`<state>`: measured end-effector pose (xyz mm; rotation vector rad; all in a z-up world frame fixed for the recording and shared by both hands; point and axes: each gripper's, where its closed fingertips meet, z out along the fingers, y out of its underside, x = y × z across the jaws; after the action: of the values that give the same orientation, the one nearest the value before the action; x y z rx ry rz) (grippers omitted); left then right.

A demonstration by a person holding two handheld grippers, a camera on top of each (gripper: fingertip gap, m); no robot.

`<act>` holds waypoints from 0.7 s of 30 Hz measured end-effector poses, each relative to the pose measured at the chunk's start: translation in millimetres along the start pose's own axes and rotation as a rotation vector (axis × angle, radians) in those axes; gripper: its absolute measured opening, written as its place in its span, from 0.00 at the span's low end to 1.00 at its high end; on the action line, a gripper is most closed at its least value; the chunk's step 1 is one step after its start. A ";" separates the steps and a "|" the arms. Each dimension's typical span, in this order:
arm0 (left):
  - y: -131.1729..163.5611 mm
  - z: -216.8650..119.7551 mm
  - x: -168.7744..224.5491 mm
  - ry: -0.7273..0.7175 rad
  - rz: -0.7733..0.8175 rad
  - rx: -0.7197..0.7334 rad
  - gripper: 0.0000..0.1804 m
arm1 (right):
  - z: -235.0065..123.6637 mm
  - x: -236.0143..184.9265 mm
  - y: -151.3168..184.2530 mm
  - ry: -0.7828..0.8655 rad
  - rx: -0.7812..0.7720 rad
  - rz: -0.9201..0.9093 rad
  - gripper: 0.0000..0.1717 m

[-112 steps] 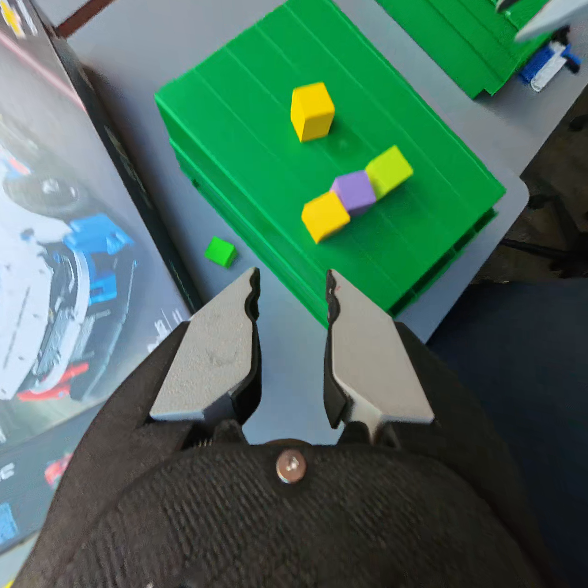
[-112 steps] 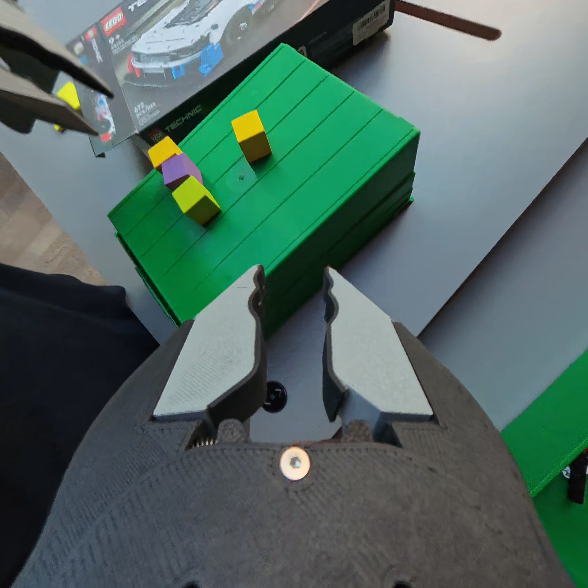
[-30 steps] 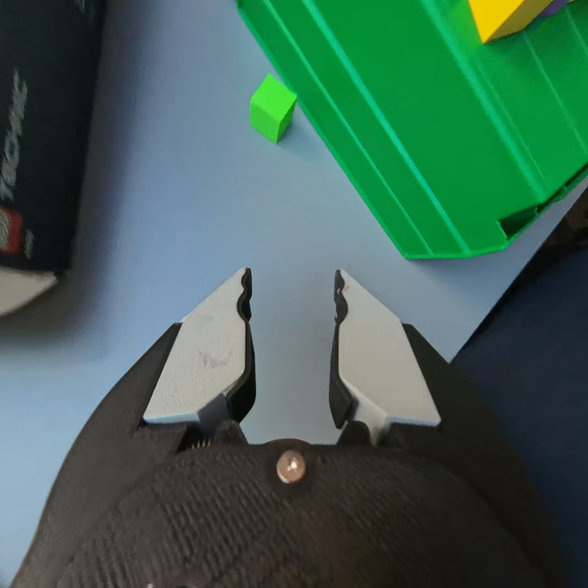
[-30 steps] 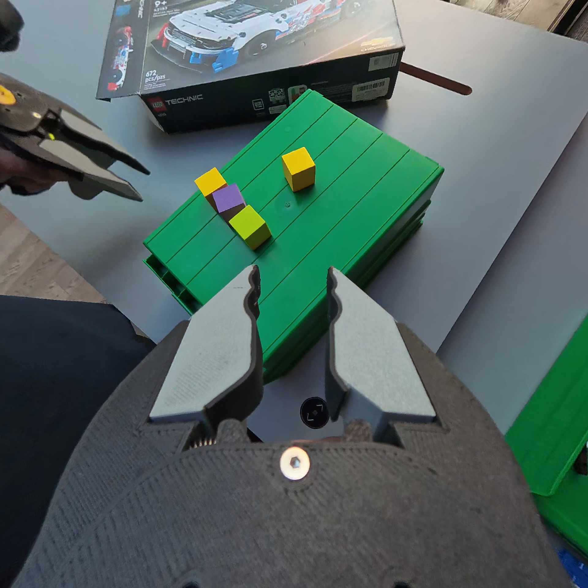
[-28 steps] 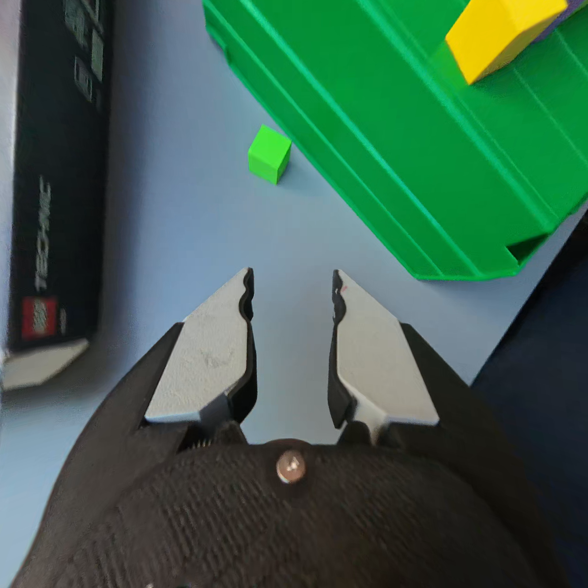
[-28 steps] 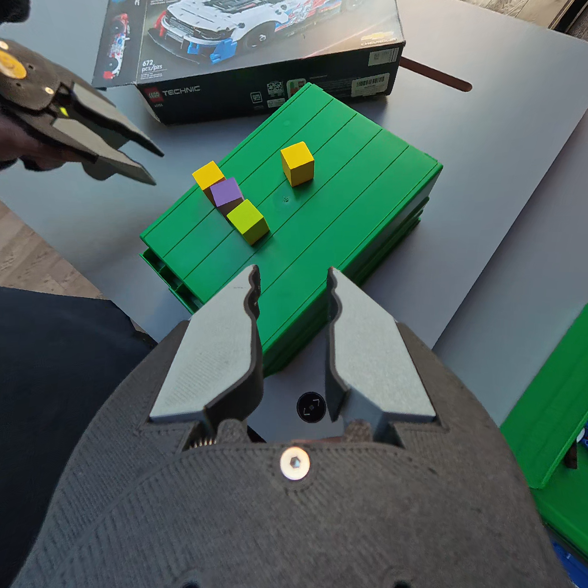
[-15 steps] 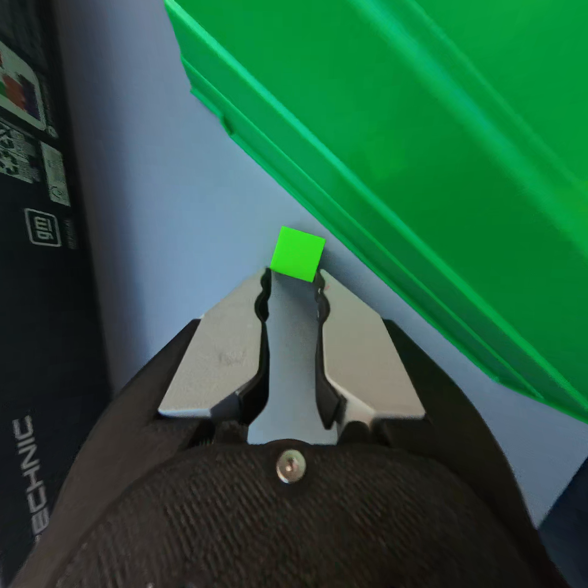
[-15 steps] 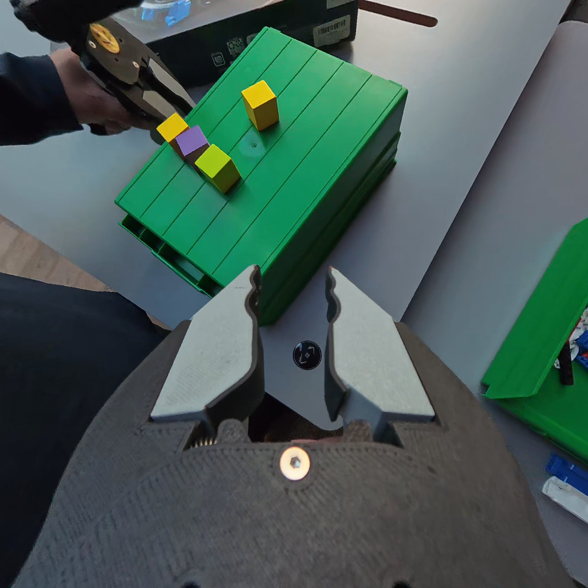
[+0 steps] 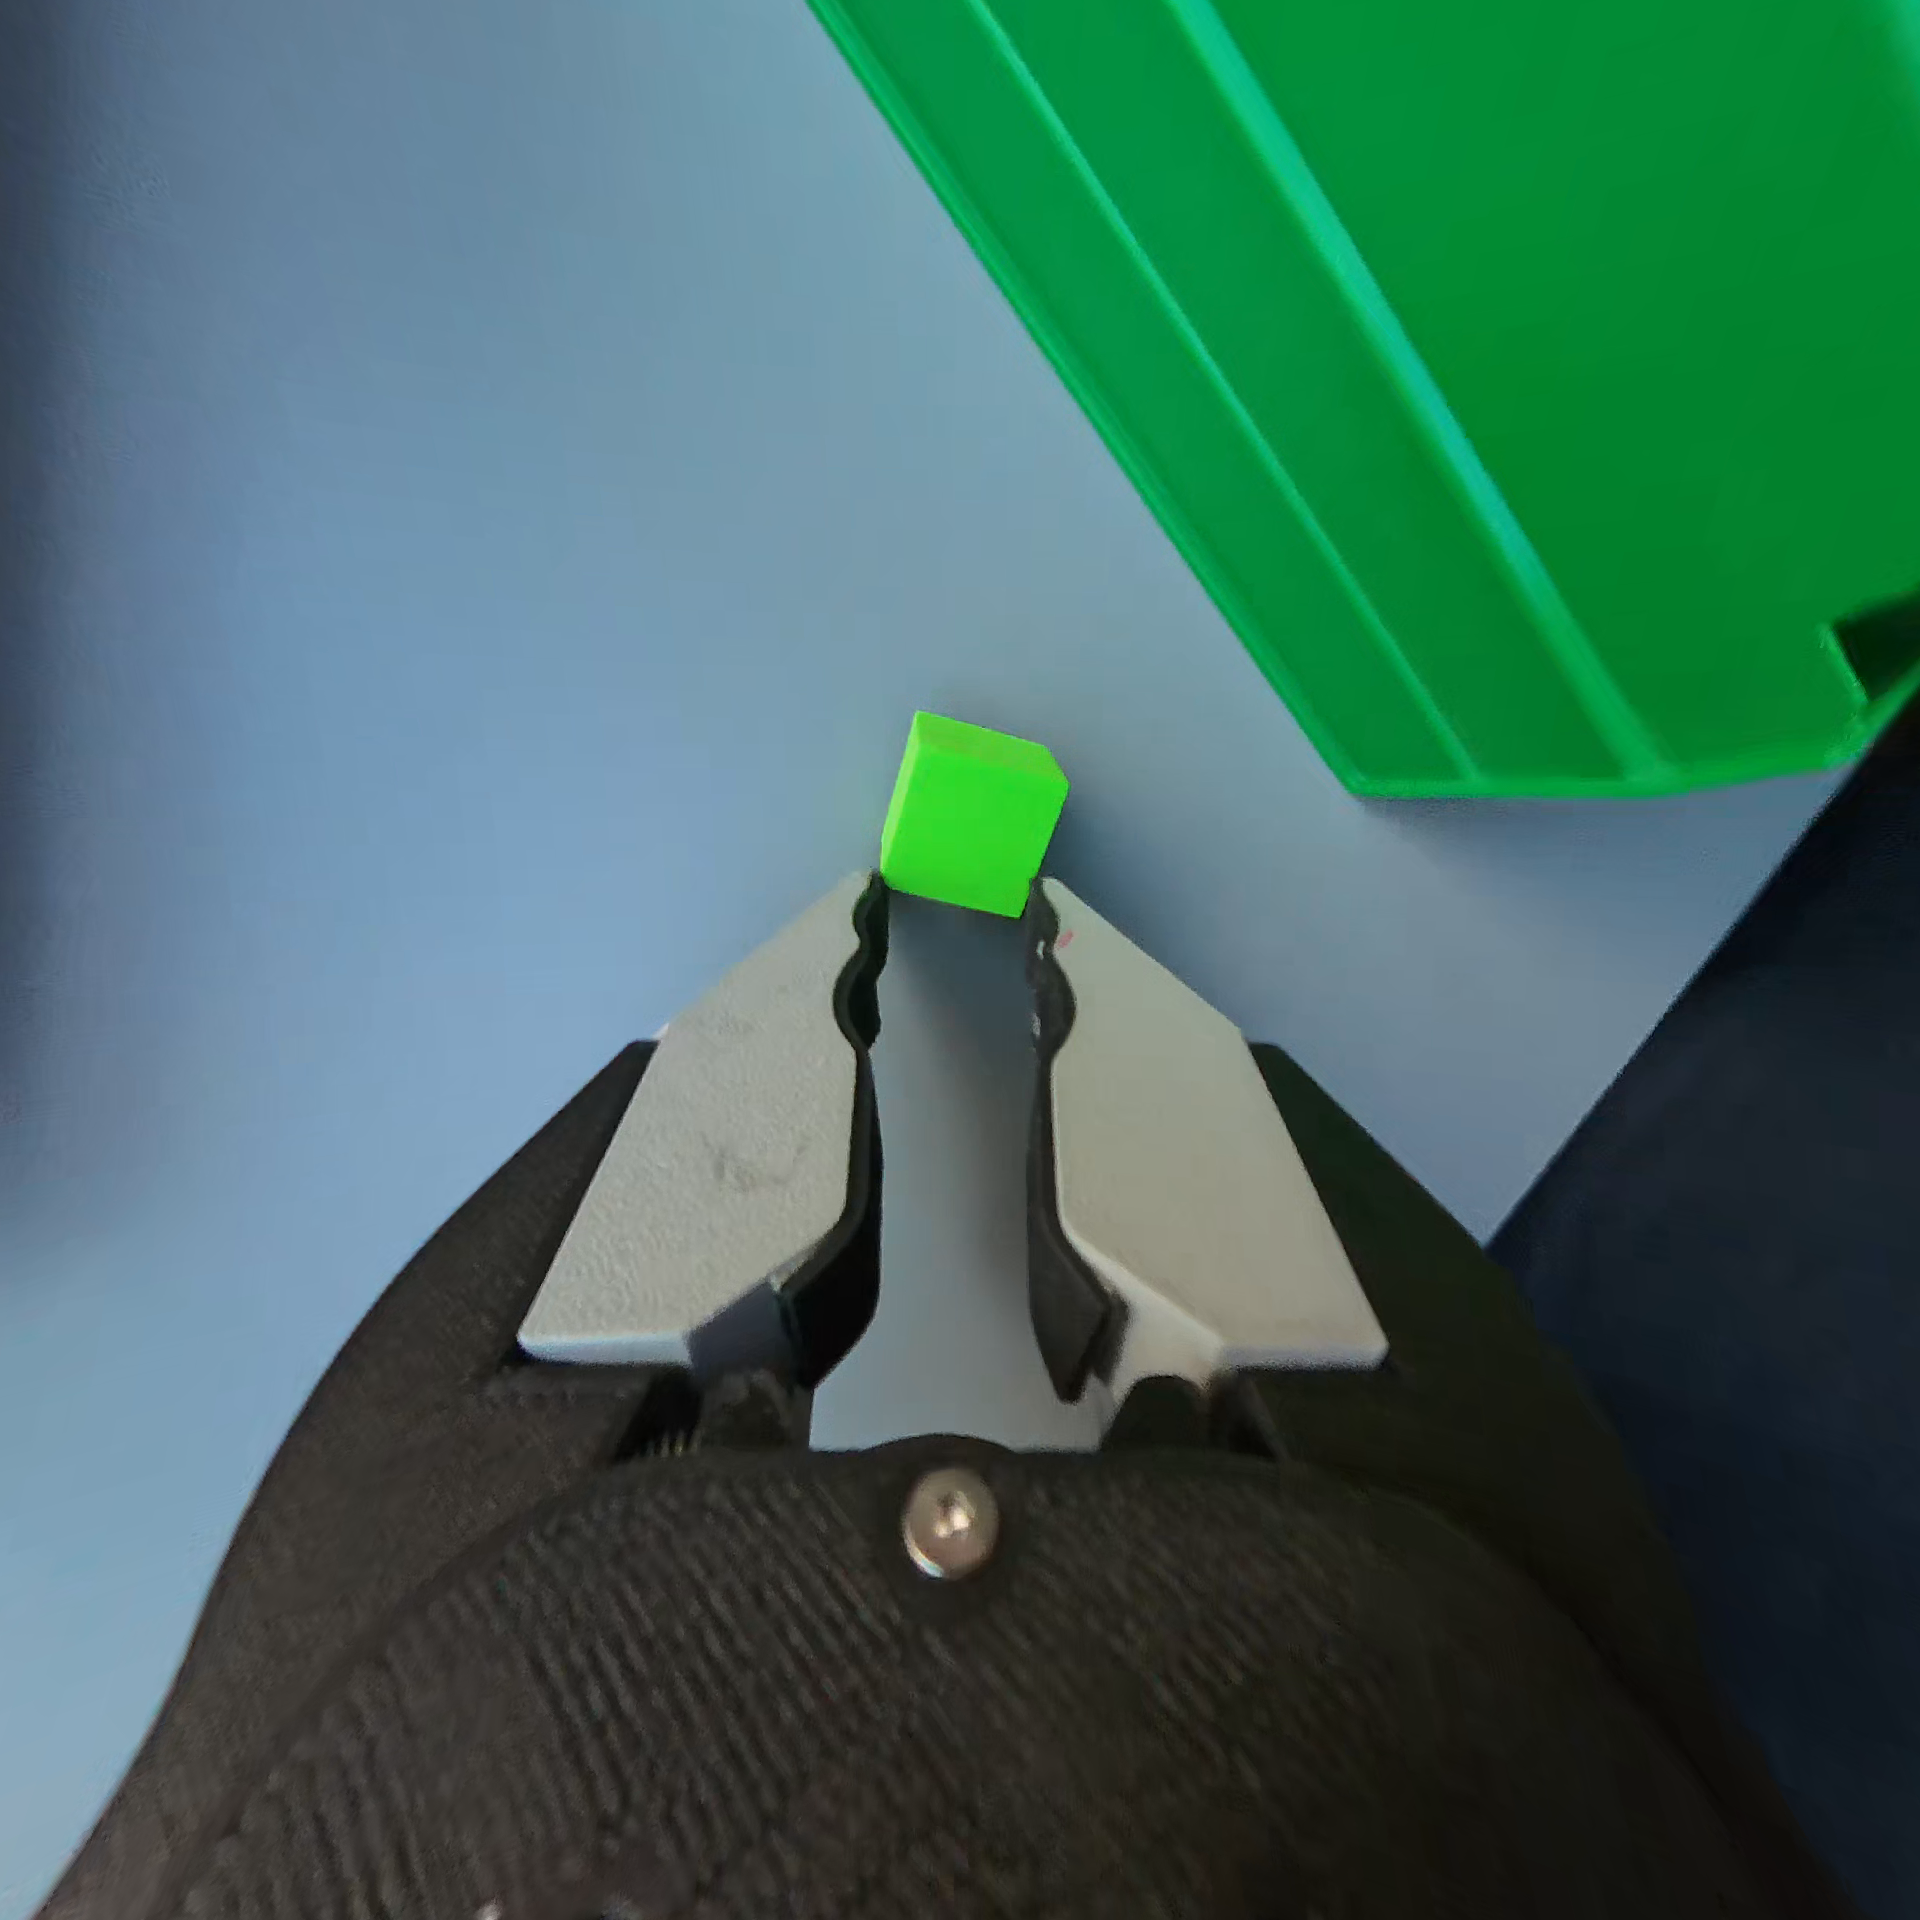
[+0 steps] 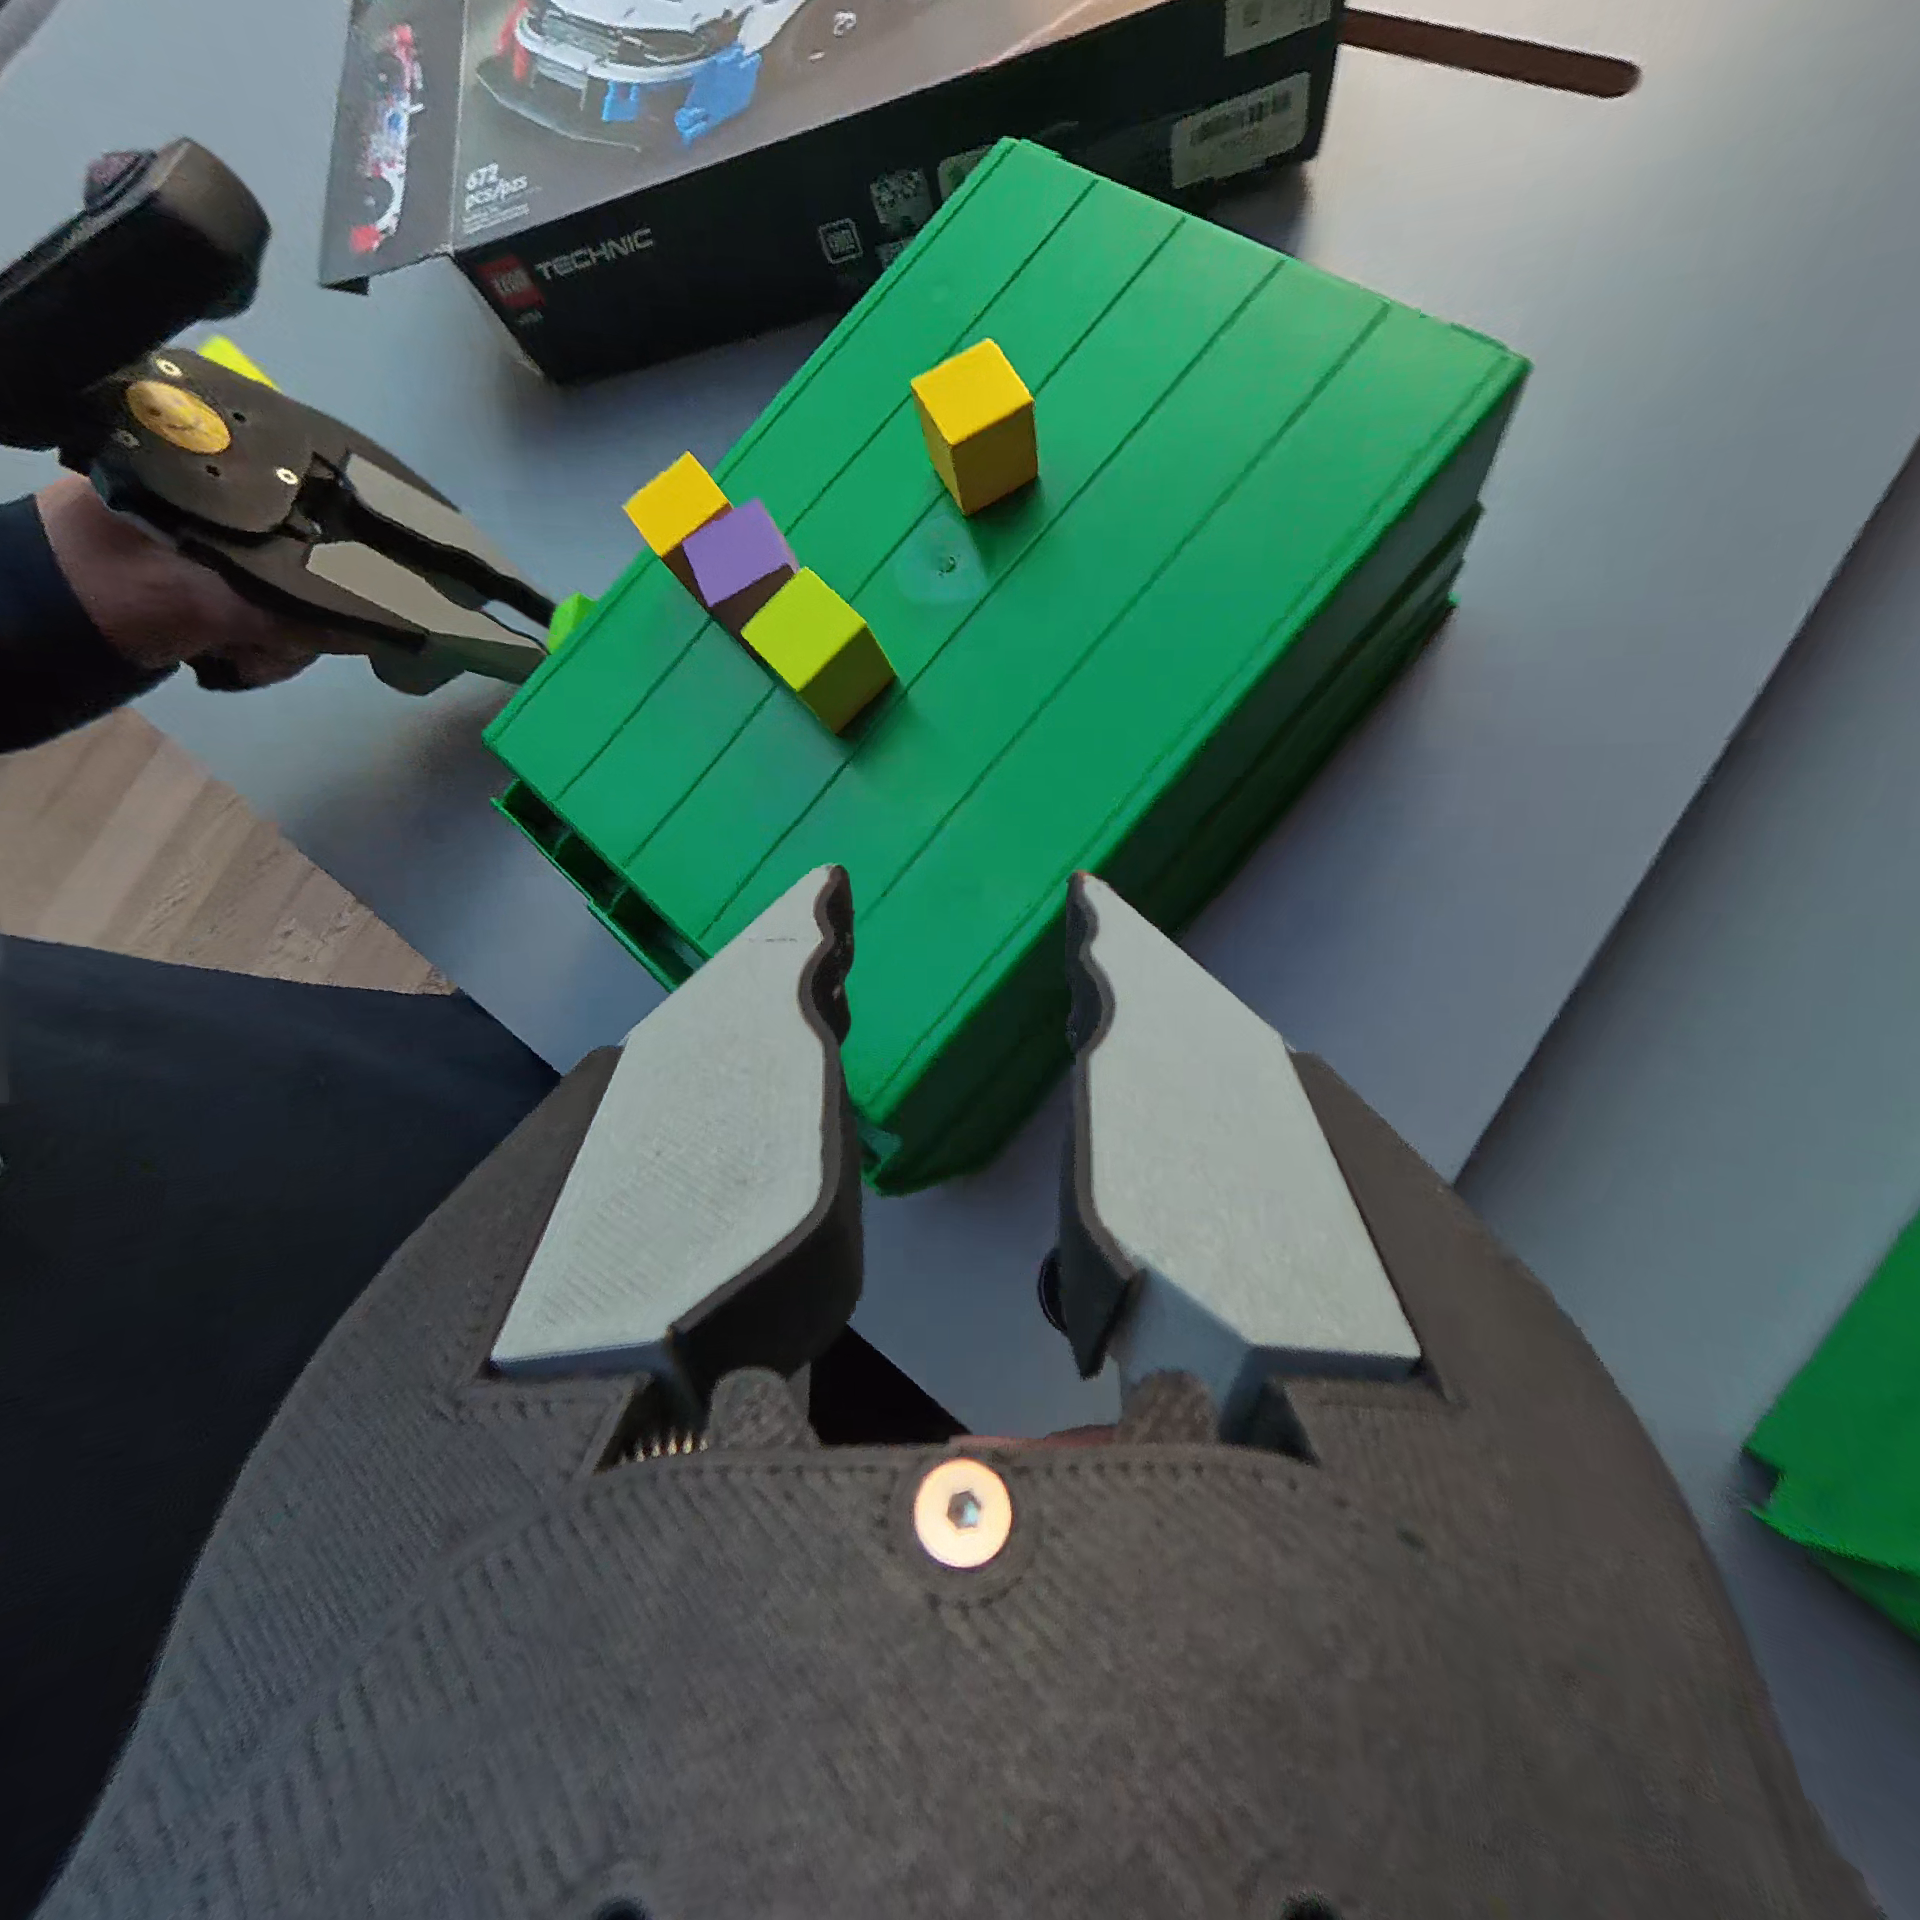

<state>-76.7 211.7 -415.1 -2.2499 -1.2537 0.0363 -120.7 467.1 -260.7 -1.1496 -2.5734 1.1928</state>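
Observation:
My left gripper [image 9: 956, 894] is shut on a small bright green cube [image 9: 971, 821], pinched at the very fingertips, beside the side wall of a green plastic box [image 9: 1455, 364]. The right wrist view shows the same: the left gripper [image 10: 535, 636] holds the green cube [image 10: 571, 616] at the box's left edge. On top of the box [image 10: 1143, 623] sit a yellow cube [image 10: 675, 504], a purple cube [image 10: 740, 551] and a yellow-green cube [image 10: 821, 644] in a row, and a second yellow cube [image 10: 977, 421] apart. My right gripper [image 10: 956, 894] is open and empty above the box's near corner.
A black toy-car carton [image 10: 831, 156] lies behind the green box on the grey table [image 9: 416, 520]. Another green plastic piece [image 10: 1849, 1455] lies at the right edge. A person's dark sleeve and hand [image 10: 125, 613] hold the left gripper. The table's front edge is close on the left. The grippers' ends are close to 30 centimetres from one another.
My left gripper came down to the green cube on the table and closed its fingertips on it; the cube now sits in the grasp. The right gripper stayed open and shifted slightly.

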 end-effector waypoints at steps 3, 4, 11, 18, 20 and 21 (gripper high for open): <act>17.3 -10.6 1.3 0.016 -0.044 0.016 0.13 | 25.7 -15.9 -13.6 -0.048 -0.036 -0.075 0.24; 21.5 -13.5 -0.8 0.005 -0.050 0.019 0.13 | 34.5 -19.6 -17.6 -0.056 -0.052 -0.109 0.24; 34.9 -21.6 0.3 0.006 -0.109 0.021 0.13 | 82.2 -32.1 -20.7 -0.078 -0.187 -0.366 0.24; 33.5 -20.6 2.0 0.012 -0.106 -0.008 0.15 | 73.9 -25.3 -20.4 -0.014 -0.164 -0.393 0.15; 31.4 -19.2 2.1 0.016 -0.100 -0.011 0.15 | 64.8 -14.3 -20.3 0.023 -0.150 -0.364 0.15; 30.2 -18.3 2.2 0.017 -0.094 -0.012 0.15 | 60.2 -6.7 -20.9 0.049 -0.141 -0.345 0.15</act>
<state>-46.8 192.8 -413.7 -2.1945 -1.3520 -0.0260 -150.1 416.4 -286.6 -0.7001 -2.7068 0.9088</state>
